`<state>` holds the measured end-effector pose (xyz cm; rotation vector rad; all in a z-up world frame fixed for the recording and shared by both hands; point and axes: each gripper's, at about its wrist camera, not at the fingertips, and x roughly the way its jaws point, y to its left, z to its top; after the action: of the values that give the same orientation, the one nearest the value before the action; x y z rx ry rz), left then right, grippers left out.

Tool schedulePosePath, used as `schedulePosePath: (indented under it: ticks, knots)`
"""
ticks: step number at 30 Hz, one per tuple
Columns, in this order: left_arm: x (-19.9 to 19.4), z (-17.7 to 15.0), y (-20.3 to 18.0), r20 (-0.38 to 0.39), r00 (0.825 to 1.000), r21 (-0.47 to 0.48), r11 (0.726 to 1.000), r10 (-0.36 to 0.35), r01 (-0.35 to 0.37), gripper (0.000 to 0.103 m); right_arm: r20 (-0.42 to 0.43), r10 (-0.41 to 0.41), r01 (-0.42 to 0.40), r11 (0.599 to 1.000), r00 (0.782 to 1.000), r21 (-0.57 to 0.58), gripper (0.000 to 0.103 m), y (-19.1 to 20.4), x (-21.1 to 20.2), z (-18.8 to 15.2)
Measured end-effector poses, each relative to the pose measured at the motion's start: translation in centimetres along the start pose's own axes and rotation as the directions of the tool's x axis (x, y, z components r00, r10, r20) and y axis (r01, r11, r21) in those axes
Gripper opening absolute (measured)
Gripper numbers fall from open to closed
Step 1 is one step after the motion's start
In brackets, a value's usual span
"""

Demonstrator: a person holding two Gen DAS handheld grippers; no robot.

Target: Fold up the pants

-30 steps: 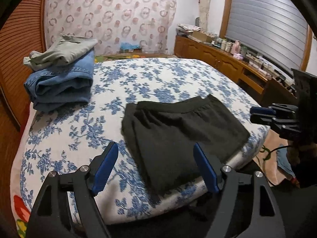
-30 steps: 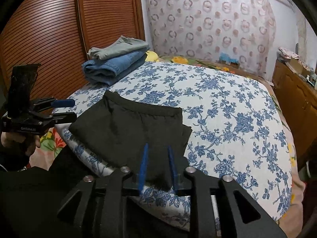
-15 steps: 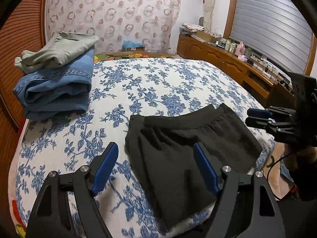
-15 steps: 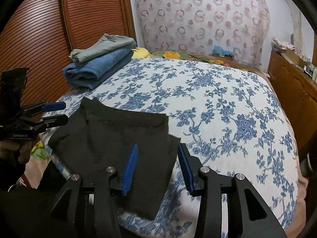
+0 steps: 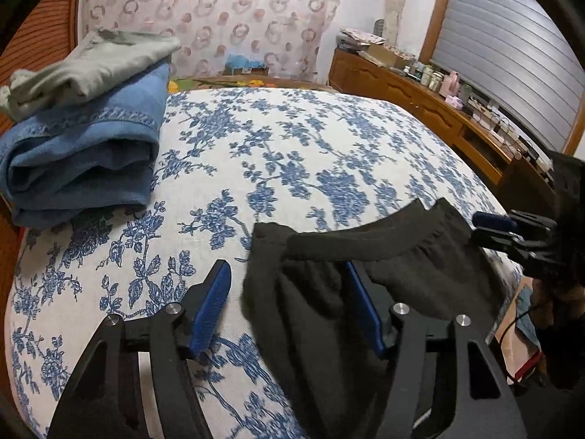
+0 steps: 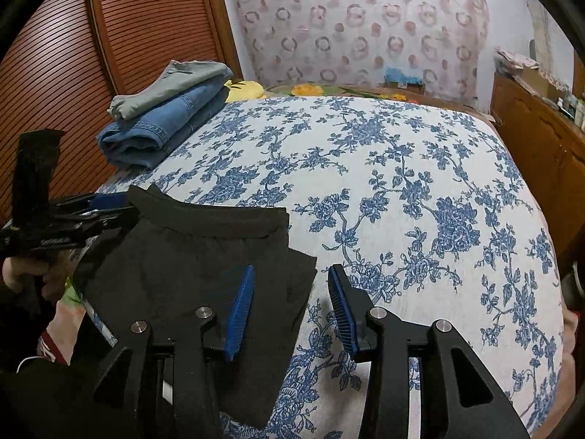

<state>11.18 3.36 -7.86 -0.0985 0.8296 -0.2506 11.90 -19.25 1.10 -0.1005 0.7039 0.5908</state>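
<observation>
both fingers (image 5: 214, 303) spread over folded black pants (image 5: 365, 278) on bed (image 5: 292, 153).

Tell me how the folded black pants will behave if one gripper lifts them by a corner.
The black pants look like thin, soft fabric, so they would probably droop and unfold rather than hold shape. The gathered waistband suggests stretch, so a corner grip may pull long before the rest lifts. They likely weigh little beside the thicker jeans.
</observation>
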Motion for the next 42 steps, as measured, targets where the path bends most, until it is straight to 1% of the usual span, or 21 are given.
schedulePosePath:
  ticks: [3,7,15,21,27,28,29,30,31,32,34,36,39,40,42]
  knots:
    - [0.6,-0.1,0.5,-0.013,1.0,-0.019,1.0,0.002,-0.002,0.065,-0.004,0.005,-0.005,1.0,1.0,-0.002,0.044,0.0,0.1,0.0]
    - [0.6,-0.2,0.5,-0.008,1.0,-0.018,1.0,0.004,-0.004,0.065,-0.017,0.012,-0.012,1.0,1.0,-0.002,0.044,0.2,0.5,-0.1]
    - [0.7,-0.3,0.5,-0.007,1.0,-0.015,1.0,0.003,-0.003,0.065,-0.061,-0.006,0.006,1.0,0.998,-0.013,0.044,0.7,2.3,0.0]
    - [0.7,-0.3,0.5,-0.006,1.0,-0.016,1.0,0.002,-0.002,0.065,-0.05,-0.035,0.033,0.999,0.998,-0.039,0.044,1.2,2.9,0.4]
    - [0.7,-0.4,0.5,-0.005,1.0,-0.017,1.0,0.001,-0.001,0.065,-0.041,-0.044,0.041,0.998,0.998,-0.049,0.043,1.4,3.2,0.3]
    - [0.7,-0.4,0.5,-0.005,1.0,-0.016,1.0,0.0,0.0,0.063,-0.041,-0.041,0.039,0.998,0.998,-0.051,0.041,1.4,3.2,0.3]
    - [0.7,-0.4,0.5,-0.006,1.0,-0.016,1.0,-0.009,0.009,0.061,-0.042,-0.027,0.025,0.998,0.999,-0.055,0.034,1.5,3.3,0.2]
    - [0.6,-0.4,0.5,-0.007,1.0,-0.018,1.0,-0.024,0.024,0.056,-0.044,-0.017,0.015,0.998,0.999,-0.058,0.028,1.6,3.3,0.2]
    - [0.6,-0.3,0.6,-0.009,0.999,-0.025,0.999,-0.041,0.041,0.053,-0.045,-0.006,0.003,0.998,0.999,-0.059,0.024,1.7,3.3,0.2]
    - [0.5,-0.3,0.6,-0.011,0.999,-0.032,0.998,-0.048,0.048,0.052,-0.043,-0.002,-0.001,0.998,0.999,-0.063,0.021,1.8,3.3,0.2]
    - [0.5,-0.2,0.6,-0.015,0.998,-0.039,0.997,-0.063,0.063,0.044,-0.039,-0.004,0.001,0.997,0.999,-0.074,0.02,1.8,3.3,0.1]
    - [0.5,-0.2,0.6,-0.019,0.997,-0.044,0.996,-0.08,0.079,0.04,-0.039,-0.002,-0.001,0.997,0.999,-0.074,0.018,1.8,3.4,0.1]
    - [0.4,-0.2,0.4,-0.017,0.995,-0.044,0.995,-0.094,0.093,0.028,-0.036,0.003,-0.006,0.997,0.999,-0.075,0.016,1.7,3.4,0.0]
    - [0.3,-0.3,0.3,-0.014,0.995,-0.042,0.995,-0.095,0.094,0.022,-0.034,0.006,-0.008,0.997,0.999,-0.074,0.016,1.7,3.3,0.0]
    - [-0.2,-0.3,-0.2,0.001,0.996,-0.027,0.996,-0.091,0.091,0.017,-0.024,0.015,-0.017,0.997,1.0,-0.074,0.014,1.7,3.0,-0.1]
